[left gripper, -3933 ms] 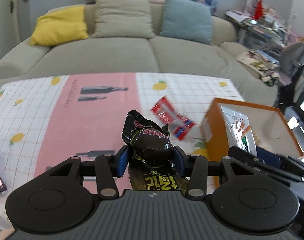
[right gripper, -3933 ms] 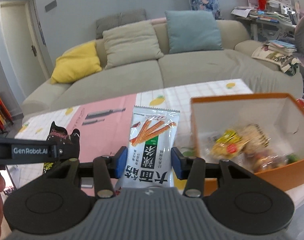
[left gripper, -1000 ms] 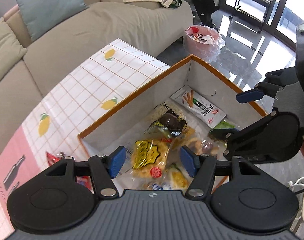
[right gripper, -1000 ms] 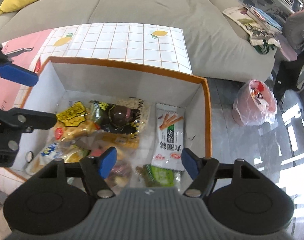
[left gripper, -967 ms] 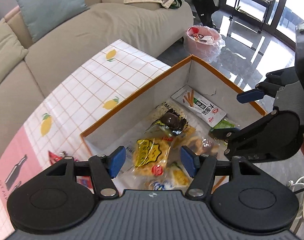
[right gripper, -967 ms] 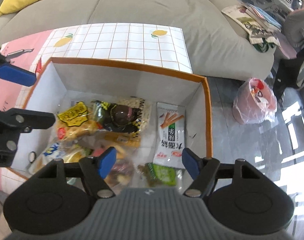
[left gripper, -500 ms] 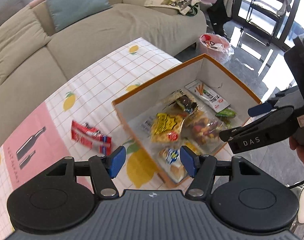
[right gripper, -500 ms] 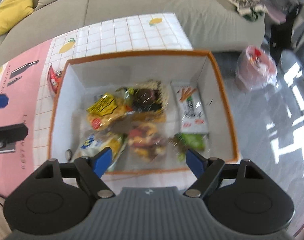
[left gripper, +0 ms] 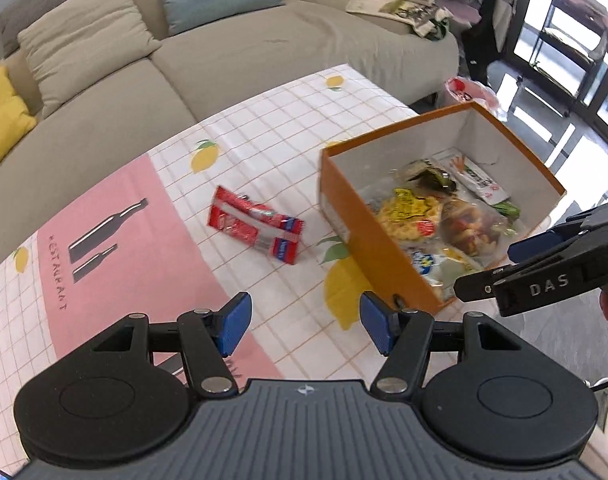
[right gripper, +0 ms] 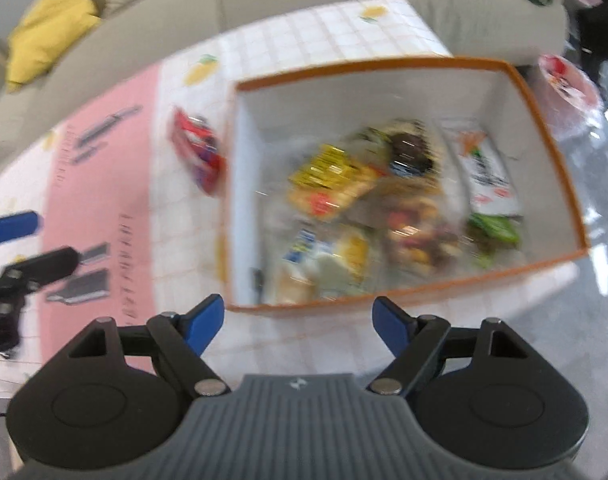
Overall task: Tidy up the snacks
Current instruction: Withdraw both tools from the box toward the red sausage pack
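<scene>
Blur smears the whole right wrist view, so the packets inside the open orange cardboard box with white inner walls (right gripper: 543, 116) read there only as patches of yellow, green, brown and white, with no print legible. From the left wrist the same box (left gripper: 387, 252) is sharper: a yellow crinkled snack bag (left gripper: 409, 210), a clear bag of reddish-brown pieces (left gripper: 469, 228), a long white packet printed with orange sticks (left gripper: 477, 178), a green packet (left gripper: 505, 209) and a blue-and-white wrapper (left gripper: 423, 261) lie jumbled on its floor, their lettering too small to read. The box's near wall hides whatever lies against it.

One red foil snack packet with a clear window and blue end (left gripper: 256, 225) lies on the lemon-print checked tablecloth (left gripper: 272, 136), near the box's left wall but apart from it. The cloth's pink panel (left gripper: 144, 248) carries bottle silhouettes and the word "RESTAURANT".

Left gripper (left gripper: 303, 320) hangs above the cloth, blue pads spread wide, nothing between them. Right gripper (right gripper: 298, 322) is likewise spread and empty over the box's near edge; seen from the left wrist, its side reads "DAS" and it is cut off at the frame edge.
</scene>
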{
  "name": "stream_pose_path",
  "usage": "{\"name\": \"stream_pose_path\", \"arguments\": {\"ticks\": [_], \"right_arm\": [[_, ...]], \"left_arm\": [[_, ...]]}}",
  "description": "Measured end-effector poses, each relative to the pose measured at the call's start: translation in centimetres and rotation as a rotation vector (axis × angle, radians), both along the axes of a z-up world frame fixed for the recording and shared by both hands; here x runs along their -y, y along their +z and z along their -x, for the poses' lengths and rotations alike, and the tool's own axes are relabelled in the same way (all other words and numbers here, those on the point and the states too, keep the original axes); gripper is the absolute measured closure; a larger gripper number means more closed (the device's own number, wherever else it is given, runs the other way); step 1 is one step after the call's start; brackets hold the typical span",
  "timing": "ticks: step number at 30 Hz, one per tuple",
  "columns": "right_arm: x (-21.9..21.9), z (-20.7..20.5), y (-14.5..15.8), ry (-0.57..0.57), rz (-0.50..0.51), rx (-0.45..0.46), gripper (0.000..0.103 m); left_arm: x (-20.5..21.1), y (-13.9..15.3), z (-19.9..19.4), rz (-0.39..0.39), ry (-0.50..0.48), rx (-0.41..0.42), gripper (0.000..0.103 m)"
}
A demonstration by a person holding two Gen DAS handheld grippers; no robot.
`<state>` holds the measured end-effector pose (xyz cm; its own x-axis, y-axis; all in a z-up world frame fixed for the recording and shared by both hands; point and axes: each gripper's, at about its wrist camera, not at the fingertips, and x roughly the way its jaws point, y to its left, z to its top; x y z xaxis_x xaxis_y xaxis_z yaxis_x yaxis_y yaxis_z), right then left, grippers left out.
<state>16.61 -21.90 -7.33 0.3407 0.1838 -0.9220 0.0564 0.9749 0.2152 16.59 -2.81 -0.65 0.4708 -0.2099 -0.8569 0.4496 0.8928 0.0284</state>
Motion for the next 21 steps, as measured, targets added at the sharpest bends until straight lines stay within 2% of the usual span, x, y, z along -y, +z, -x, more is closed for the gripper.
{"name": "stream_pose_path", "arguments": {"ticks": [3,9,12,15,19,21], "right_arm": [[-1.6,-0.7,0.0,0.020,-0.049,0.027,0.023],[-4.6,-3.0,0.5,0.096,-0.071,0.097,0.026],[-6.5,-4.3,1.0,0.169,-0.030,0.165,0.034],[-8.3,-5.8,1.2,0.255,0.042,0.232,0.049],[-10.0,-8.2,0.4,0.377,0.126,0.279,0.067],[-11.0,-9.5,-0.3,0.439,0.171,0.295,0.073]], "left_arm": [[-1.5,-0.4,-0.5,-0.014,0.009,0.017,0.030],[-4.1,-1.5,-2.1,-0.036,0.011,0.036,0.030],[-5.1,-2.0,-3.3,-0.017,0.030,0.030,0.030],[-5.7,-2.6,-4.6,-0.008,0.055,0.021,0.030],[-6.1,-3.7,-6.4,-0.004,0.085,0.010,0.044],[-6.3,-4.4,-7.5,0.015,0.103,-0.005,0.047]]}}
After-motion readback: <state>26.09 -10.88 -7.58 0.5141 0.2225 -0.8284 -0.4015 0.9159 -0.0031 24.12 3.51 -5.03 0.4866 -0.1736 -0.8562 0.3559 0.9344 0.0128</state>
